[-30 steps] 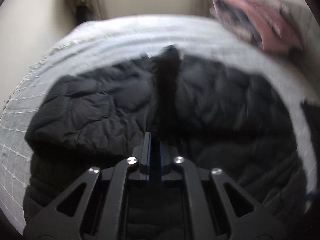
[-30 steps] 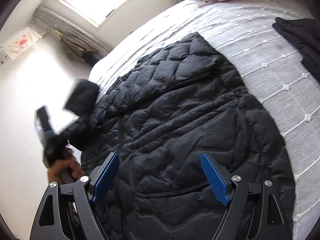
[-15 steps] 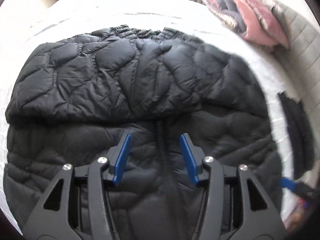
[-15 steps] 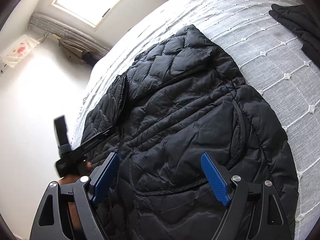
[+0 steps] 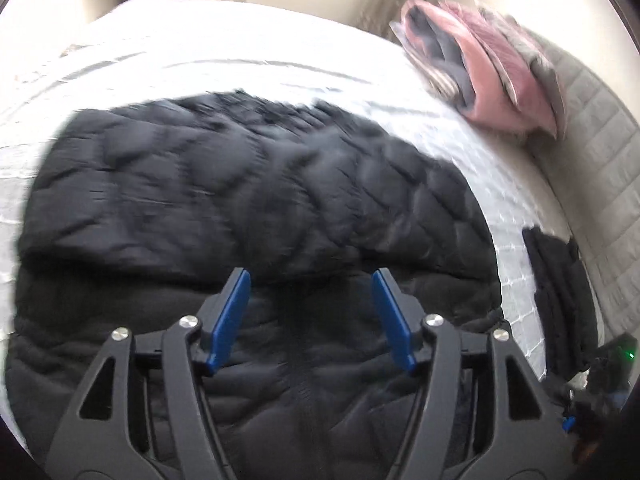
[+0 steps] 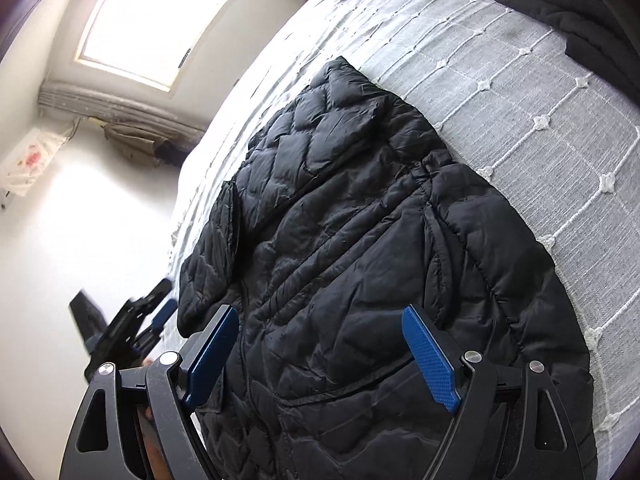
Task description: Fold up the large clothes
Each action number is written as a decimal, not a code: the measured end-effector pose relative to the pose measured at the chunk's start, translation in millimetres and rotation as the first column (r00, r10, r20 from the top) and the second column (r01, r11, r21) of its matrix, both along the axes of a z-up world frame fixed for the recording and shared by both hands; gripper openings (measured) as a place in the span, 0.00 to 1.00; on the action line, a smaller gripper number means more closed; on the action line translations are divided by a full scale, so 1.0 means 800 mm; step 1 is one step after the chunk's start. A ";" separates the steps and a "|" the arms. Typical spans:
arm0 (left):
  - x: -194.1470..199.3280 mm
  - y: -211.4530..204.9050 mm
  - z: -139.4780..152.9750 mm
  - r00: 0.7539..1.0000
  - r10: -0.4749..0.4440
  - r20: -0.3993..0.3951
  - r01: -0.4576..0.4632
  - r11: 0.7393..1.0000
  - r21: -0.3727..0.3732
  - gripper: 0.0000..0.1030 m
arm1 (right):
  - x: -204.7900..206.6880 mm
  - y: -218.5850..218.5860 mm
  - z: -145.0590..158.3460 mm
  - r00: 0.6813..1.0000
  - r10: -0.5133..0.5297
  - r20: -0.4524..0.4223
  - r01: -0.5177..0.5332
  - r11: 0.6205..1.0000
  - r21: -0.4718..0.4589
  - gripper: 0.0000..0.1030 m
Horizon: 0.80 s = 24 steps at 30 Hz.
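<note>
A black quilted puffer jacket (image 5: 248,200) (image 6: 360,240) lies spread on the bed, a sleeve folded across its upper part. My left gripper (image 5: 310,280) hovers above the jacket's zipper line; its jaws are opening and nothing is between the blue pads. In the right wrist view my right gripper (image 6: 320,320) stands open above the jacket's lower front, holding nothing. The left gripper (image 6: 156,316) also shows there at the jacket's left edge, beside the bed.
A white-grey bedspread (image 6: 520,112) covers the bed. A pink and grey pile of folded clothes (image 5: 492,76) sits at the far right by a padded headboard (image 5: 592,128). Another black garment (image 5: 556,280) (image 6: 568,12) lies right of the jacket. A window (image 6: 160,16) lights the room.
My left gripper was shut on a fold of the jacket a second ago; it let go, opened wider, and lifted slightly. The sleeve now lies flat on the jacket. My right gripper drifted a little sideways.
</note>
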State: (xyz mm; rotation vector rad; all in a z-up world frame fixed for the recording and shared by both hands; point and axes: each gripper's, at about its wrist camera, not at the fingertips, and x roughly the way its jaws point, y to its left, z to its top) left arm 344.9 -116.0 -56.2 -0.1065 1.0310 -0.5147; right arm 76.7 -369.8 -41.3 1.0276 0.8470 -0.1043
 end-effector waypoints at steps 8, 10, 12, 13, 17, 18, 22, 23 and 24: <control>0.033 -0.078 -0.078 0.993 0.056 -0.103 -0.054 0.998 0.027 0.62 | 0.009 0.004 -0.012 0.999 0.012 -0.040 -0.013 0.999 -0.034 0.82; 0.026 -0.072 -0.069 0.995 0.032 -0.094 -0.031 0.999 0.007 0.62 | 0.009 0.002 -0.015 0.999 0.005 -0.049 -0.007 0.999 -0.031 0.82; 0.012 -0.053 -0.047 0.996 0.023 -0.083 -0.026 0.999 -0.038 0.62 | 0.009 -0.001 -0.018 0.999 0.003 -0.052 -0.004 1.000 -0.017 0.82; 0.002 -0.036 -0.031 0.997 0.025 -0.070 -0.030 0.997 -0.076 0.63 | 0.008 -0.001 -0.017 0.999 0.006 -0.049 -0.006 1.000 -0.015 0.82; -0.038 0.054 0.027 0.996 0.084 -0.039 -0.089 0.985 -0.146 0.63 | 0.007 0.003 -0.010 0.999 0.007 -0.035 -0.008 0.999 -0.037 0.82; -0.048 0.079 0.035 0.993 0.116 -0.033 -0.119 0.983 -0.142 0.63 | 0.007 0.004 -0.010 0.999 0.009 -0.035 -0.011 0.999 -0.040 0.82; -0.112 0.203 0.042 0.960 0.281 -0.007 -0.281 0.957 -0.076 0.63 | 0.007 0.005 -0.005 1.000 0.014 -0.020 -0.014 0.999 -0.044 0.82; -0.131 0.235 0.035 0.945 0.326 -0.015 -0.326 0.944 -0.050 0.63 | 0.007 0.004 -0.003 1.000 0.009 -0.015 -0.010 0.998 -0.054 0.82; -0.145 0.259 0.027 0.934 0.355 -0.030 -0.356 0.934 -0.035 0.63 | 0.005 0.003 0.002 1.000 0.002 -0.011 -0.003 0.997 -0.077 0.82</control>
